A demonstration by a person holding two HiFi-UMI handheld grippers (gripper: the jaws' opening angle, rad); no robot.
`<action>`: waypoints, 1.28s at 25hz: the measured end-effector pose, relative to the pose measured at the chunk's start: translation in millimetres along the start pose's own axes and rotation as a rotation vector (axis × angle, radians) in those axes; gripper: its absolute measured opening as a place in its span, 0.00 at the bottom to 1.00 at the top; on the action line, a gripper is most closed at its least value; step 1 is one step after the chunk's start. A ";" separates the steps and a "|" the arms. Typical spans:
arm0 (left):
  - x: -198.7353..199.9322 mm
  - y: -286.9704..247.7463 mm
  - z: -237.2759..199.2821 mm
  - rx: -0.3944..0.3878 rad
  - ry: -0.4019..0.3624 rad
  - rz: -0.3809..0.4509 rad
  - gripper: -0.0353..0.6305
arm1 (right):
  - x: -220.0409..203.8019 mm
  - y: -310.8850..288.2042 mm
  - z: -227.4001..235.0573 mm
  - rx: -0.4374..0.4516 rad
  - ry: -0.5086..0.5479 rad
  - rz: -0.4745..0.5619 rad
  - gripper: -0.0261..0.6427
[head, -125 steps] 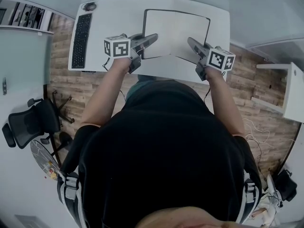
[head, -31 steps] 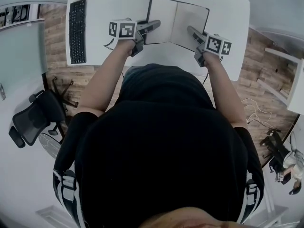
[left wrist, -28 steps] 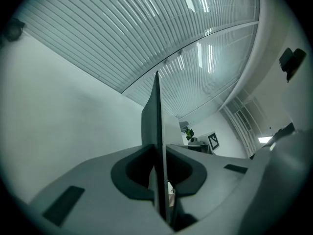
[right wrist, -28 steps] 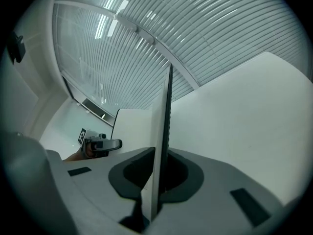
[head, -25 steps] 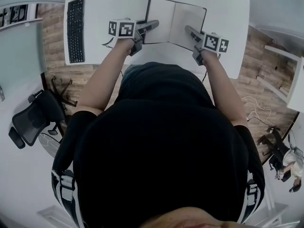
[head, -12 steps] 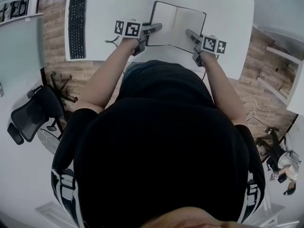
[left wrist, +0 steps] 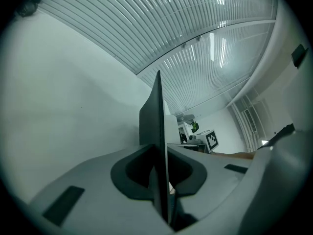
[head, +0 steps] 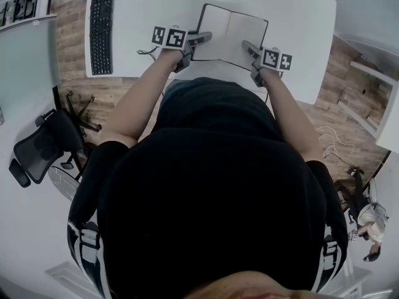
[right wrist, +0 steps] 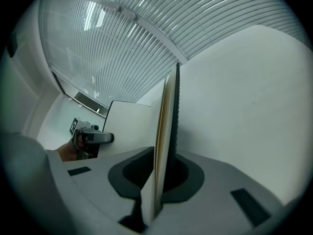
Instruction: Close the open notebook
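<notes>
Two outstretched arms: left claw (head: 204,37) and right claw (head: 247,44) clamp opposite edges of the notebook (head: 230,33).

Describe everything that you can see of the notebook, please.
The notebook is open, spread nearly flat over the white table, towards the person's side. It has a thin dark cover, seen as a rim around pale, blank-looking pages, with a fold down the middle. The left gripper is shut on the left cover's edge; the right gripper is shut on the right half, pages and cover together. Whether it rests on the table I cannot tell.
</notes>
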State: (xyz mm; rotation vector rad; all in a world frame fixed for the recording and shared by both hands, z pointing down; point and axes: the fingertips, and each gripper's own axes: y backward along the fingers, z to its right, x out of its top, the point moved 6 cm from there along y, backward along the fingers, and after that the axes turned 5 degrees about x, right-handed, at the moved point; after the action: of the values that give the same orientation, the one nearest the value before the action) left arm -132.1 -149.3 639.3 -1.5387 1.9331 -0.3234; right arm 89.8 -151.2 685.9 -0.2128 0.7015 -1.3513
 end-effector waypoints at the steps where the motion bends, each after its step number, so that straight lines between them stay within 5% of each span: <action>1: -0.7 -0.5 -1.1 0.002 0.002 -0.002 0.13 | -1.2 -1.2 1.3 0.001 0.000 -0.001 0.13; 18: -14.1 1.7 -16.2 0.044 0.027 0.018 0.13 | -13.1 -16.8 13.0 -0.008 0.002 -0.043 0.14; 32: -17.1 5.8 -23.9 0.066 0.032 0.004 0.13 | -23.5 -21.1 23.1 -0.064 0.060 -0.140 0.27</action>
State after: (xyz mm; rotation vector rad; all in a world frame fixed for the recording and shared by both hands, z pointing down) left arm -149.4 -136.3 660.0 -1.4958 1.9301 -0.4078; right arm 84.6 -139.9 723.0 -0.2781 0.7926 -1.4742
